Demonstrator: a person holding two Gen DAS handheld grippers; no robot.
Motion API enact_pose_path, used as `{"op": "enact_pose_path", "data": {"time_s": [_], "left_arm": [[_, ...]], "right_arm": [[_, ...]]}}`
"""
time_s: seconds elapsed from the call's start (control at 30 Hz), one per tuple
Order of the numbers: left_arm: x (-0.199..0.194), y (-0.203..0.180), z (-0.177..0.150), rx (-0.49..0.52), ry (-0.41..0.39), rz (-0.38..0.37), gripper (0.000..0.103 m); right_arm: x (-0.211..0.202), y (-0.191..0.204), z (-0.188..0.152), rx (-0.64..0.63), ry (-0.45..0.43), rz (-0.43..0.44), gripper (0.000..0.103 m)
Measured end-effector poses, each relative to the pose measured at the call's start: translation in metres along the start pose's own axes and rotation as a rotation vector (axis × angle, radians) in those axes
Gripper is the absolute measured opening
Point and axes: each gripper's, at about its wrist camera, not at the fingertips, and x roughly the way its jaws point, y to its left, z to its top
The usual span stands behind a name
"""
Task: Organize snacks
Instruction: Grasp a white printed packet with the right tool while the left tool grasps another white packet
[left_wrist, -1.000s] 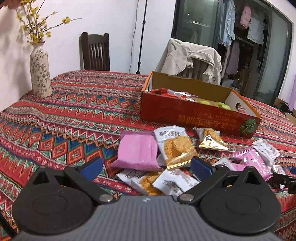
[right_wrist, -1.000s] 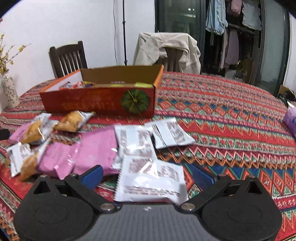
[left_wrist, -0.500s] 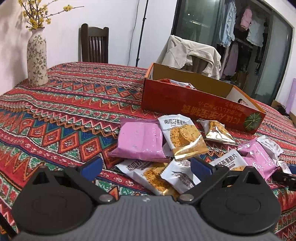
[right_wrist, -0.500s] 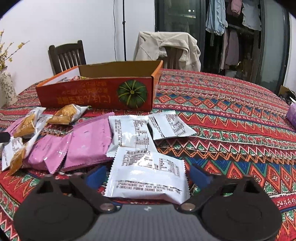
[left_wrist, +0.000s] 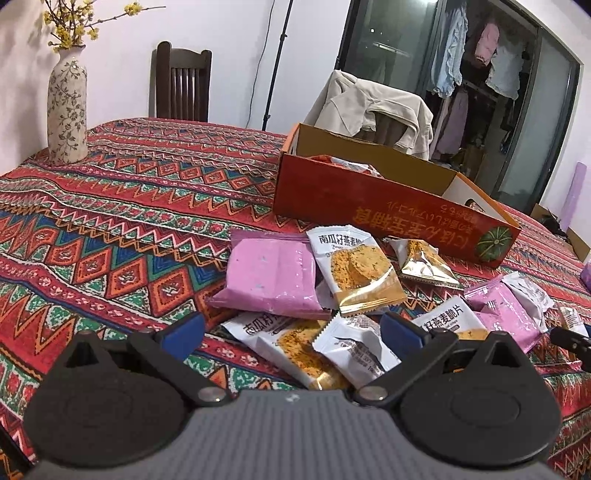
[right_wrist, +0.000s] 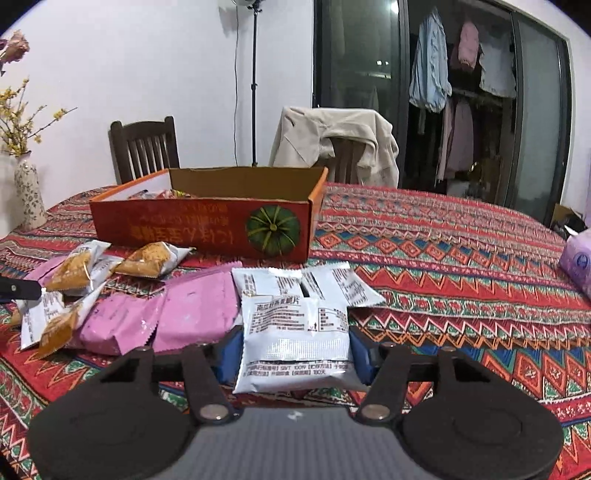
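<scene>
Snack packets lie in a heap on the patterned tablecloth in front of an orange cardboard box (left_wrist: 369, 206) (right_wrist: 199, 225) that holds some snacks. My right gripper (right_wrist: 295, 350) is closing on a white snack packet (right_wrist: 295, 332), back side up, and its blue pads touch the packet's two side edges. My left gripper (left_wrist: 291, 332) stands open low over white-and-gold oat crisp packets (left_wrist: 295, 343), near a pink packet (left_wrist: 269, 277). More pink packets (right_wrist: 195, 310) lie left of the right gripper.
A flowered vase (left_wrist: 66, 107) (right_wrist: 27, 199) stands at the table's far left. Behind the table are a dark wooden chair (left_wrist: 183, 85) and a chair draped with a beige jacket (right_wrist: 332, 136). A purple tissue pack (right_wrist: 578, 258) sits at the right edge.
The right gripper's jaws came in from wide open to the sides of the white packet as the gripper moved slightly forward and lower. The left gripper stayed open and barely moved.
</scene>
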Motion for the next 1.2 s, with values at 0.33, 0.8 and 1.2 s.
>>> {"op": "enact_pose_path", "data": {"time_s": [0.33, 0.8, 1.2], "left_arm": [[-0.001, -0.029, 0.006, 0.079, 0.021, 0.085, 0.103], [0.028, -0.067, 0.004, 0.114, 0.06, 0.272, 0.103], [0.011, -0.079, -0.011, 0.205, 0.069, 0.264, 0.068]], "right_arm": [[-0.002, -0.002, 0.0, 0.013, -0.013, 0.01, 0.058], [-0.006, 0.0, 0.0, 0.014, -0.039, 0.033, 0.059], [-0.009, -0.001, -0.001, 0.019, -0.041, 0.049, 0.059]]}}
